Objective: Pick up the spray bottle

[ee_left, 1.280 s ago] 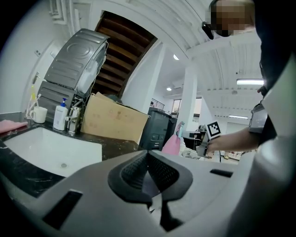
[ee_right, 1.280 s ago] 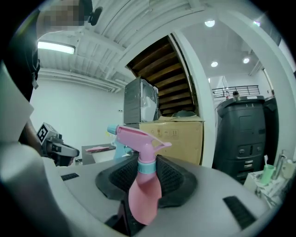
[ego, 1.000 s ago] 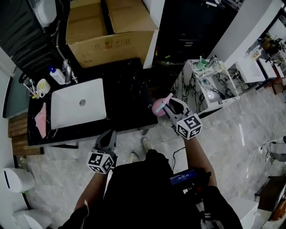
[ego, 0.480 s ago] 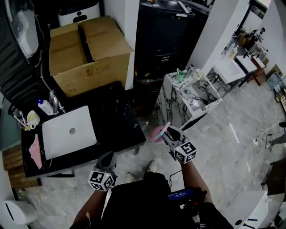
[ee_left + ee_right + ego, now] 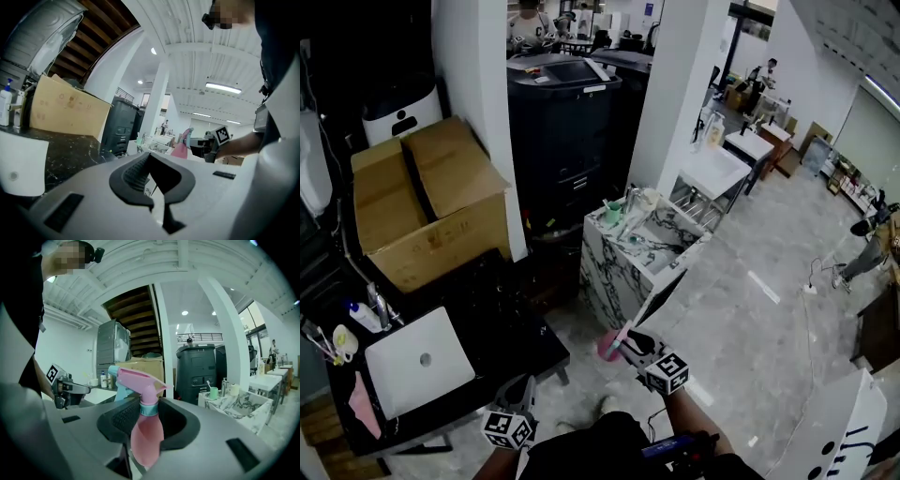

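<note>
Grey tiled floor (image 5: pixel 759 319) fills the right half of the head view. White pillar (image 5: pixel 675 84) upper centre, tall black cabinet (image 5: pixel 567 122) just left of it. Cardboard box (image 5: pixel 422 202) at left, directly above the black bench (image 5: pixel 506 328) in the lower left. White sink (image 5: pixel 417 361) is set in the bench. By the sink's left side: a white bottle with blue cap (image 5: pixel 364 317), a cup (image 5: pixel 339 342) and a pink cloth (image 5: pixel 358 403). Marble-pattern stand (image 5: pixel 637 258) at centre, green cup (image 5: pixel 612 214) on top.

Spray bottle (image 5: pixel 607 349): pink, off the bench, in the air over the floor at lower centre. It sits below the marble stand in frame and right of the bench corner; neither touches it. Right claw (image 5: pixel 628 343) is clamped on it. The right gripper view shows both pads on the neck just under the teal collar, body lower in frame, trigger head above the jaws pointing frame-left. The bottle blocks the middle of that view.

Left claw (image 5: pixel 523 392) is at bottom left-centre, by the bench's near edge, jaws together, nothing in them. It is well apart from the spray bottle.
</note>
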